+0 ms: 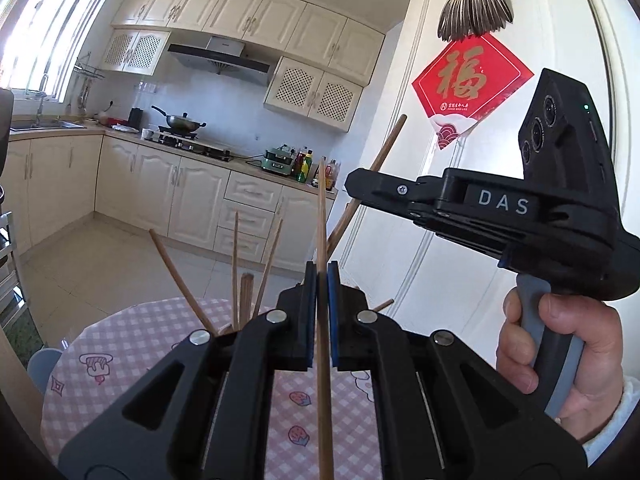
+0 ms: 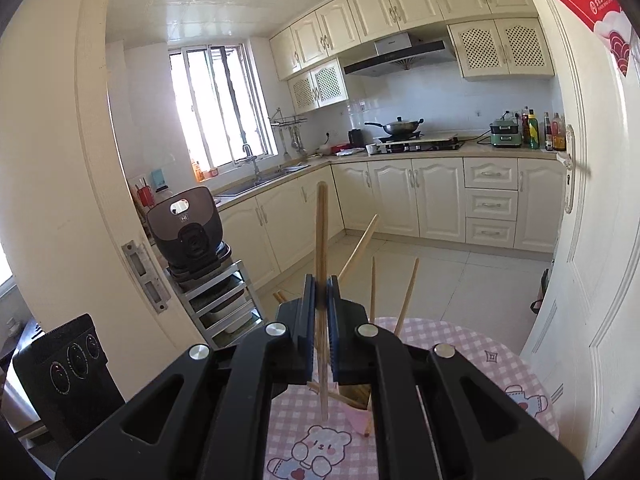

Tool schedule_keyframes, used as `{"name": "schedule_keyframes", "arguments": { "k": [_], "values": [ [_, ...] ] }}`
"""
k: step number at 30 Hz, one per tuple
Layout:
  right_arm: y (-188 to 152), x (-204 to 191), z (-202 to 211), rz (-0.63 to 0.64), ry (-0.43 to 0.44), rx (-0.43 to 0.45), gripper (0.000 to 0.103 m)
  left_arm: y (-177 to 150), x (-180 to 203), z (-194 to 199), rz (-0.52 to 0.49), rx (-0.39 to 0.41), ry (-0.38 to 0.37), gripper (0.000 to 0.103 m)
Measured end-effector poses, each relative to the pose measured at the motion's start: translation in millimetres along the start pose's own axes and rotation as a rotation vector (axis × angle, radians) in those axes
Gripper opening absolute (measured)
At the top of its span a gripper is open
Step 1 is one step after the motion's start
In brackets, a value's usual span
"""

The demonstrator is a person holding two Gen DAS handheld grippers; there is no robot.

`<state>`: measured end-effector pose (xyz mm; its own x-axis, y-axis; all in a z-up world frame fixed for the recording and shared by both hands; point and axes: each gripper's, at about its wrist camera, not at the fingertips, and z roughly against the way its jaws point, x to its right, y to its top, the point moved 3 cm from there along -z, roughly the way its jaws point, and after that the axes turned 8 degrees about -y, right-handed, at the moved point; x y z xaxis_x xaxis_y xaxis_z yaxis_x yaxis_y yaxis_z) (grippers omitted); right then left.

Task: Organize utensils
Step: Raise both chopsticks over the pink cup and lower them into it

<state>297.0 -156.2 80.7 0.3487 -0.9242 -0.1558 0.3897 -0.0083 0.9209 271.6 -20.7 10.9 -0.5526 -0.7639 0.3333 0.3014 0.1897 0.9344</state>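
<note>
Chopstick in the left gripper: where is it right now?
In the left wrist view the chopstick stands upright, clamped between the left gripper fingers at centre, above the pink checked table, loose chopsticks to its left.

A round table (image 1: 132, 364) stands in front of the kitchen, covered with a pink-and-white checked cloth (image 2: 480, 356) printed with cartoon bears and small sweets. Near its middle a cluster of wooden chopsticks (image 1: 240, 280) fans upward; its base is hidden. A pink piece (image 2: 358, 420) lies flat on the cloth.
</note>
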Motion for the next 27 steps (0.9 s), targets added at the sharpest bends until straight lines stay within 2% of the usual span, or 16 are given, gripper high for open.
{"name": "schedule_keyframes", "arguments": {
  "k": [10,15,20,27],
  "values": [
    [10,-2,-21,0.091,-0.082,0.037,0.004,-1,-20,-40,0.021,0.029,-0.002,0.005],
    [-5,6,-38,0.105,-0.1,-0.008,0.004,-10,-26,-48,0.027,0.016,0.001,0.005],
    [-19,20,-49,0.059,-0.087,-0.065,0.005,-14,-30,-45,0.021,0.022,0.028,0.005],
    [-30,30,-49,-0.061,0.021,-0.143,0.009,-19,-34,-37,0.025,0.035,0.041,0.005]
  ]
}}
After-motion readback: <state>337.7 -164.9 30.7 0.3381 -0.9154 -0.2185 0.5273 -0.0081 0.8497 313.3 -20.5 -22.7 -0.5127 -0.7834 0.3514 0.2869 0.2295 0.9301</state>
